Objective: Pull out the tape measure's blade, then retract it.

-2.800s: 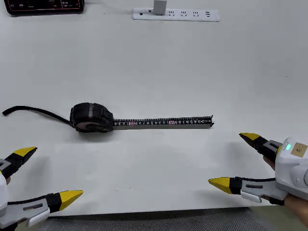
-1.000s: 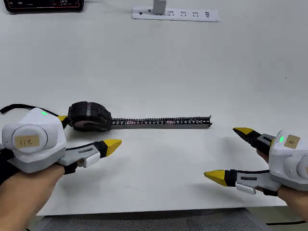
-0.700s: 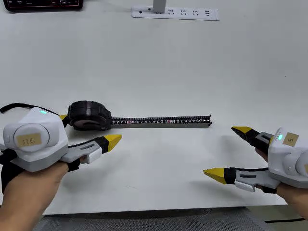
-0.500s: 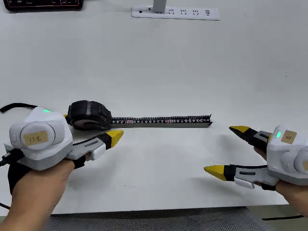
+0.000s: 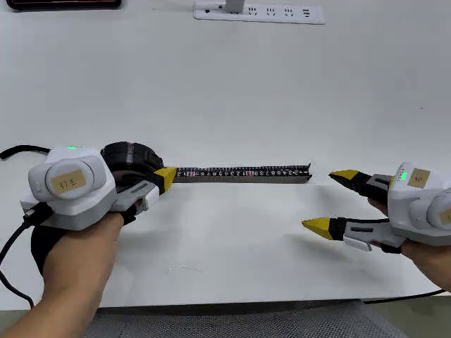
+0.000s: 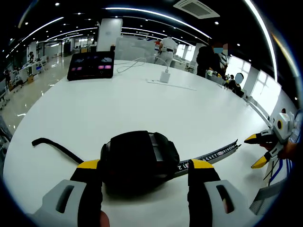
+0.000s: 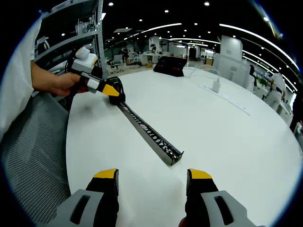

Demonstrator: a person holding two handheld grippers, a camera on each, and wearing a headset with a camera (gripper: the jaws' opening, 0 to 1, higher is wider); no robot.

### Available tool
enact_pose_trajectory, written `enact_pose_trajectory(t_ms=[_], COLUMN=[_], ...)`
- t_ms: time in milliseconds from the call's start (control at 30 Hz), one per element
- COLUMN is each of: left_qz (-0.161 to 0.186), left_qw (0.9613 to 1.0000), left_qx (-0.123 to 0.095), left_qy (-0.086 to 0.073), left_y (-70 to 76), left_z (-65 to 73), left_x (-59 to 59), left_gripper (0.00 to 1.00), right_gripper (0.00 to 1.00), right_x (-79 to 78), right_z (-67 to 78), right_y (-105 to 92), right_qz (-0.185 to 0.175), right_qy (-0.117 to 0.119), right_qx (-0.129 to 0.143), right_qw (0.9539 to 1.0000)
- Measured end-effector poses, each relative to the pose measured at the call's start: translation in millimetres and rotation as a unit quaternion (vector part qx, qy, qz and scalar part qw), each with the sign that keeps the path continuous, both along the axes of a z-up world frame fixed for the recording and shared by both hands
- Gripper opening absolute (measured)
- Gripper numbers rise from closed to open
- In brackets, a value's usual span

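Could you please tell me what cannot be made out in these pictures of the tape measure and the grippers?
- Left gripper view: the left gripper's jaws flank the case; whether they press it cannot be told.
- Head view: that gripper's body hides part of the case and one jaw.
- Head view: the blade's figures are too small to read.
- Head view: the dark device is cut off by the top edge.

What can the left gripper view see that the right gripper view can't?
The left gripper view adds the tape measure's case up close between the left gripper's open jaws, and its black strap. The right gripper view adds the blade's end hook just ahead of the right gripper, plus metal shelving. Both share the pulled-out blade, the white table and a dark screen.
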State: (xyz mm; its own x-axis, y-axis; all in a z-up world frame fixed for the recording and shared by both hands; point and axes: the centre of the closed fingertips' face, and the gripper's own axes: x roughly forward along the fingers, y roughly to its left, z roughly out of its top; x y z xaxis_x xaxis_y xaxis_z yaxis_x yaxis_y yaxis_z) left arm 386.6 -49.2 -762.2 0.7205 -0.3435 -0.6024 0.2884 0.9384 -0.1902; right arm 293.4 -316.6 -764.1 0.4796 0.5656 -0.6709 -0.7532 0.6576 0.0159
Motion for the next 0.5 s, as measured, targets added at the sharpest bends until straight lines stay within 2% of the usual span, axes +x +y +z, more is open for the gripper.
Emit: enact_pose_trajectory(t_ms=[133, 500], left_qz=[0.006, 0.031], left_qw=[1.0, 0.9995], left_qx=[0.006, -0.005], left_qy=[0.002, 0.0], left_y=[2.4, 5.9], left_z=[-1.5, -1.2], left_x=[1.6, 4.8], left_gripper=[0.67, 0.62], right_gripper=[0.52, 0.44], right_x=[4.9, 15.1], right_z=[-0.4, -4.5], right_y=[-0.5, -4.6], right_qz=[0.01, 0.038], right_qy=[0.0, 0.005], right_qx=[-0.005, -0.013], right_qw=[0.9999, 0.9992])
